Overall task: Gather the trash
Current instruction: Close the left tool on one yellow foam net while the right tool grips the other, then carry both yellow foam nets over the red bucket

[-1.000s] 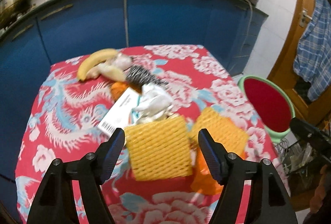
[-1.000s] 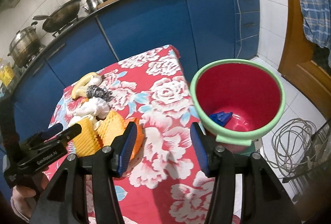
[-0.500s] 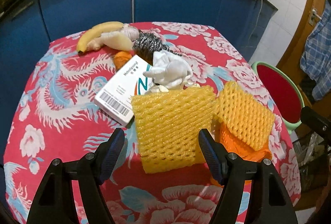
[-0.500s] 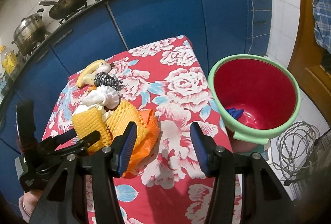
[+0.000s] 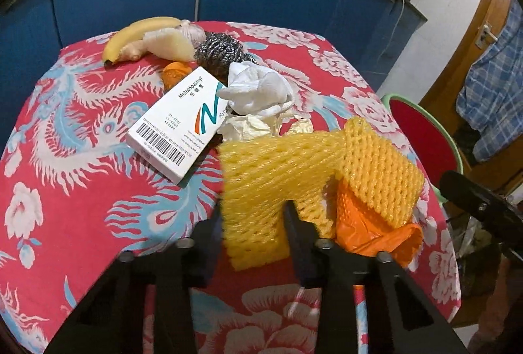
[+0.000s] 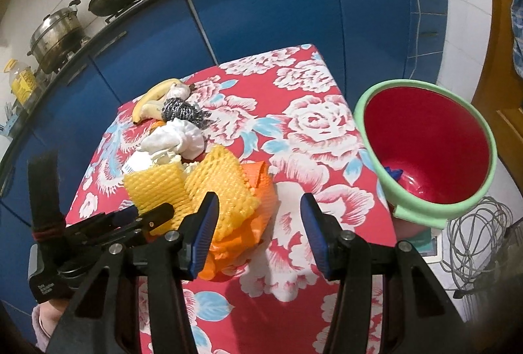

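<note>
A yellow foam fruit net (image 5: 261, 177) lies on the red flowered tablecloth (image 5: 81, 197). My left gripper (image 5: 253, 216) is closing on the net's near end, and both pads press into it. A second yellow net (image 5: 379, 164) leans over an orange plastic bag (image 5: 366, 229) to the right. Behind them lie a white medicine box (image 5: 176, 122) and a crumpled white tissue (image 5: 258, 89). My right gripper (image 6: 258, 223) hangs open above the cloth with nothing between its fingers, its left finger close to the orange bag (image 6: 238, 243). The left gripper (image 6: 153, 216) shows there on the net (image 6: 153, 187).
A red bucket with a green rim (image 6: 362, 131) stands off the table's right edge, a blue scrap (image 6: 394, 172) at its bottom. A banana (image 5: 137, 33), ginger and a steel scourer (image 5: 219, 50) lie at the table's far side. Blue cabinets (image 6: 261, 10) rise behind. Cables (image 6: 474, 239) lie on the floor.
The left gripper came down over the near yellow net and its jaws narrowed from wide apart to pinching it. The right gripper drifted left, toward the orange bag.
</note>
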{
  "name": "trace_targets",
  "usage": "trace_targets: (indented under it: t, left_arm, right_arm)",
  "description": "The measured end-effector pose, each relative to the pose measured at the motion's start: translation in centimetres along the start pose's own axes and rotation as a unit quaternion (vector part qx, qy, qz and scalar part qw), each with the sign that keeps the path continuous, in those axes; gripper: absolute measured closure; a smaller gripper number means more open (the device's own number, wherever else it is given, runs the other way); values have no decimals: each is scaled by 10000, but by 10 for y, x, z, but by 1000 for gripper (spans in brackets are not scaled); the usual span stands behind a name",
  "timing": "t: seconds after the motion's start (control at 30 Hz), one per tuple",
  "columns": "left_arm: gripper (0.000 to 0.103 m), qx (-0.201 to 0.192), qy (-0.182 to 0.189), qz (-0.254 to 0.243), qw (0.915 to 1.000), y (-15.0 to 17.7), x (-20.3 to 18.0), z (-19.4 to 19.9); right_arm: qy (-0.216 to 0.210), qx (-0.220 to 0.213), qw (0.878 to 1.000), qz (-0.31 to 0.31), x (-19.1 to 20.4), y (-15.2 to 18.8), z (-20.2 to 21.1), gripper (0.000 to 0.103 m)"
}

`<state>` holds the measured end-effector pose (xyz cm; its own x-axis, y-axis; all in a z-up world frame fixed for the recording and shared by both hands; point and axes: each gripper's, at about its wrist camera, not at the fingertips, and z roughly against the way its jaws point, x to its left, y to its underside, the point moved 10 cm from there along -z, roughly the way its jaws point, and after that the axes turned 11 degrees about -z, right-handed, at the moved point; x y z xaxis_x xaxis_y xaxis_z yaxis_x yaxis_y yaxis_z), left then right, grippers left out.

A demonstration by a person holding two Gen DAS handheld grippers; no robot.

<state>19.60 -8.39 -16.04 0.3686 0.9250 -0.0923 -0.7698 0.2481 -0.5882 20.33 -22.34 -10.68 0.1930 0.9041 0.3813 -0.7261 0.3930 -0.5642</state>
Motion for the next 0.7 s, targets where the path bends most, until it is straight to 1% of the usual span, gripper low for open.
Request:
trace_targets:
  t: [0.03,0.1,0.2,0.33,0.5,0.57,0.6,0.7]
  left_arm:
    - [78,-5,50,17,10000,0,0,1]
    - [85,-13,152,51,9999,1,0,3]
    - [90,-75,284,83,9995,0,0,10]
    - [91,-235,433,69,9988,-4,-3,26]
    - [91,-430,533,26,9976,-9,-5,47]
    - [91,-499,597,32,9970,-12,-6,53]
    - [91,-533,630,42,9966,-14,-7,56]
    - [91,-613,645,46,9960,-17,-8,62]
  right_arm:
    - [-3,18,10000,11,1,1,-2,48]
    - [-34,74,10000,36,3,3,-6,48]
    - [-96,148,9998,80,8,7,-12,50]
    - [-208,234,9995,95,13,10,-19,54]
    - [-321,361,9988,0,15,12,-27,59]
    - [-348,392,9986,-2,16,13,-29,66]
    - [-358,403,9985,-2,17,14,-30,68]
    - [-332,396,9987,42,18,15,-31,83]
